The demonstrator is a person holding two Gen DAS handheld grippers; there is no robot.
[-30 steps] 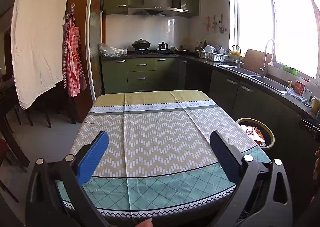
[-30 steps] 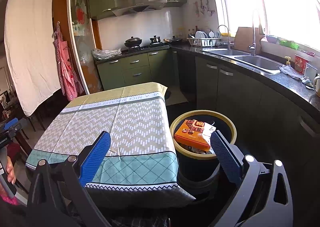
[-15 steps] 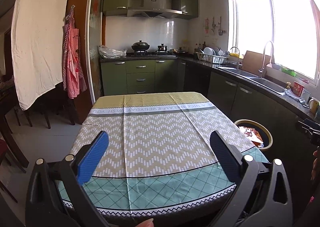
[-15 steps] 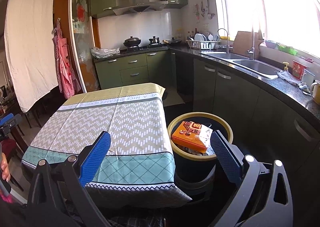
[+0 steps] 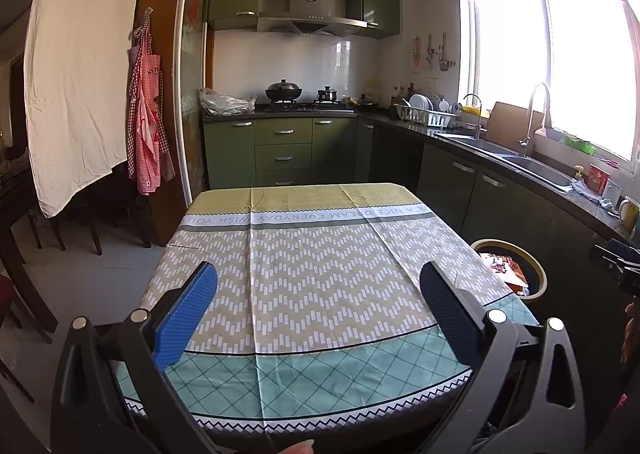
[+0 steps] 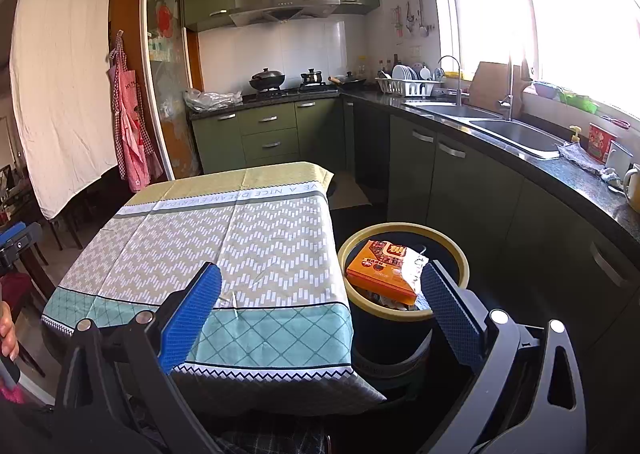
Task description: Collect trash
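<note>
- Left gripper: jaws wide apart, empty, above the tablecloth.
- Right gripper: jaws spread, empty.
- Orange box lies atop the bin; trash beneath mostly hidden.
- Bin base cut off by the table edge.

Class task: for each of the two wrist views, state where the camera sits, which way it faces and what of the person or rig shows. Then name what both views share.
Left wrist view: sits on the left claw, faces across the tablecloth-covered table toward the stove; open fingers and a fingertip at the bottom edge show.
Right wrist view: sits on the right claw, faces the table's right corner and the trash bin holding an orange box; open fingers and a hand at left show.
Shared: table, bin, stove, sink.
</note>
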